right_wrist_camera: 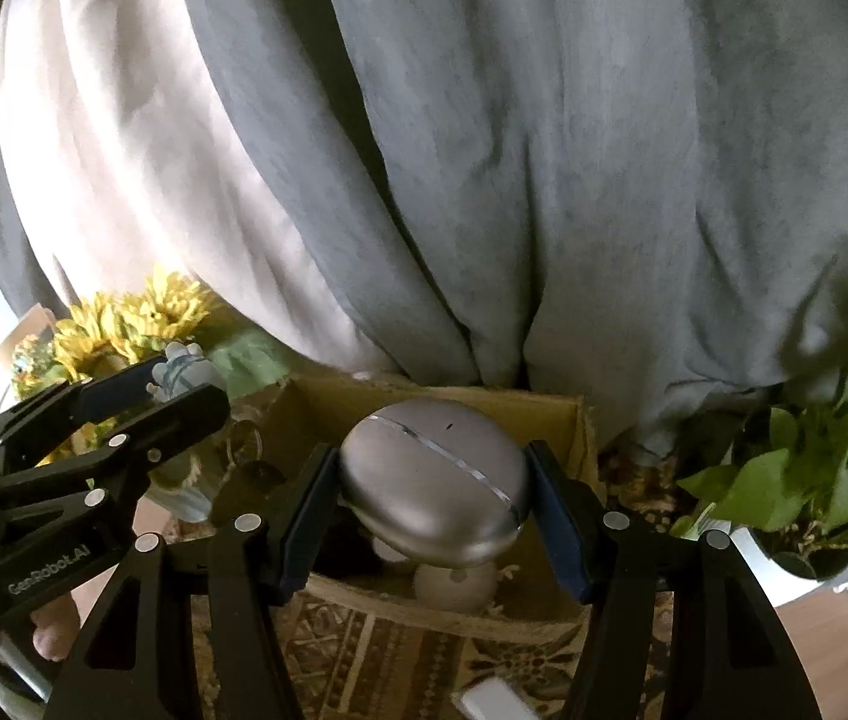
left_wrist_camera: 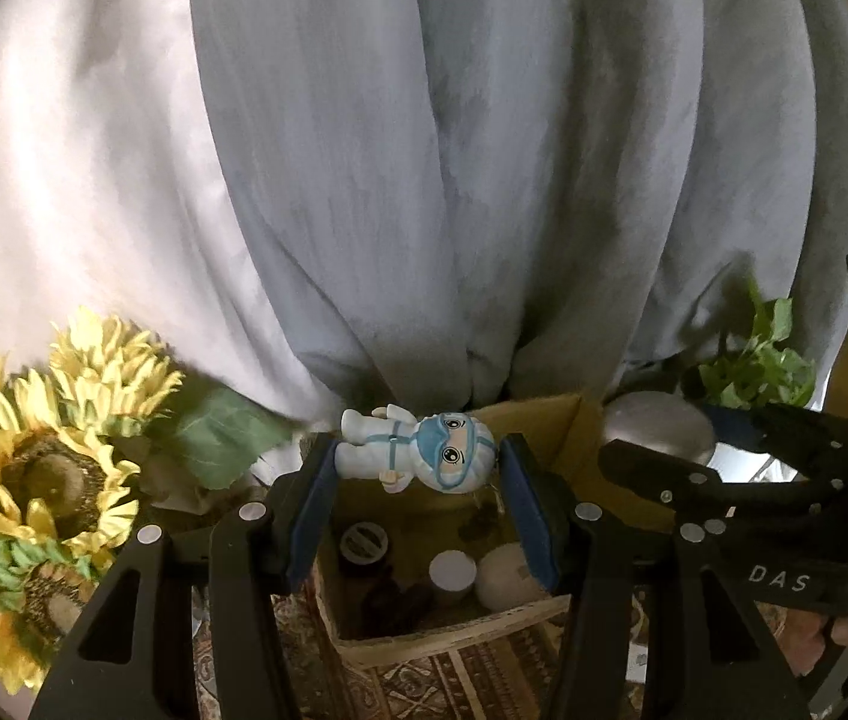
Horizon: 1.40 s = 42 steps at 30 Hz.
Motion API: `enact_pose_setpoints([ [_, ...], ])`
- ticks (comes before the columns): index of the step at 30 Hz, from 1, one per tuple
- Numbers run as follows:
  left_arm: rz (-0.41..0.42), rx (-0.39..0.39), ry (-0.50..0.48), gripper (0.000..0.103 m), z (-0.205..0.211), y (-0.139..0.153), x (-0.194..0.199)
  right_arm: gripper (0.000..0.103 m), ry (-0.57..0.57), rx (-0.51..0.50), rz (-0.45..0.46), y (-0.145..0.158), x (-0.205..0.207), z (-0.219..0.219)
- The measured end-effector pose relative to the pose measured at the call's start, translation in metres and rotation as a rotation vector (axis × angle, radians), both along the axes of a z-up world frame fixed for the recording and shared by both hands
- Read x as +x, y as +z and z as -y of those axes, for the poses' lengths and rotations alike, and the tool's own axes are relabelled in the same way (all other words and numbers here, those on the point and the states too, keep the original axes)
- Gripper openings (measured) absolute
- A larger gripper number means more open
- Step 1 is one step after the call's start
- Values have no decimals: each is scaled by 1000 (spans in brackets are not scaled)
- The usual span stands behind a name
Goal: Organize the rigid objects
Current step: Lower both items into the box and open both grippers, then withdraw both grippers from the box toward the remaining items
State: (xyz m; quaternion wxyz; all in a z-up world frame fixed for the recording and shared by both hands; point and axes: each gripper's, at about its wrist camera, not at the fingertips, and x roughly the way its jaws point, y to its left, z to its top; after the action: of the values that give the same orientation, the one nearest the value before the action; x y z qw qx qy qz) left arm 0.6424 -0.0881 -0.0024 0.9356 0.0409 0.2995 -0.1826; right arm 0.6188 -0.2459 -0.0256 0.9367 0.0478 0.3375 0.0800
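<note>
Lying sideways between the blue pads, a small white-and-blue masked figurine (left_wrist_camera: pixel 417 450) is clamped by the left gripper (left_wrist_camera: pixel 414 462) above an open brown cardboard box (left_wrist_camera: pixel 550 420). To its right, a smooth grey oval clamshell case (right_wrist_camera: pixel 433 483) is pinched across its width by the right gripper (right_wrist_camera: pixel 433 492), over the same box.

Grey curtain (left_wrist_camera: pixel 484 150), sunflowers (left_wrist_camera: pixel 45 456), potted green plant (right_wrist_camera: pixel 814 474), patterned rug (right_wrist_camera: pixel 375 648)

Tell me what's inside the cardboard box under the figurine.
Inside the cardboard box: a white-capped jar, a dark-lidded jar, a pale round object. The figurine and fingers hide the rest.
</note>
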Motion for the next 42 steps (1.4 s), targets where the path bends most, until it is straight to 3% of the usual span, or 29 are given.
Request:
enact_pose_setpoints([
  [12,-141,42,-10,54,8,-35,35,63,4,-42,-77,-22,26,3],
  [15,-158,50,5,64,7,-40,38,64,1,-51,-90,-25,30,4],
  [30,-42,71,55,66,-18,-22,-6,66,-25,-56,-45,-20,3,-5],
  [42,-11,63,61,65,-55,-24,-42,66,33,-50,19,-10,-29,-45],
])
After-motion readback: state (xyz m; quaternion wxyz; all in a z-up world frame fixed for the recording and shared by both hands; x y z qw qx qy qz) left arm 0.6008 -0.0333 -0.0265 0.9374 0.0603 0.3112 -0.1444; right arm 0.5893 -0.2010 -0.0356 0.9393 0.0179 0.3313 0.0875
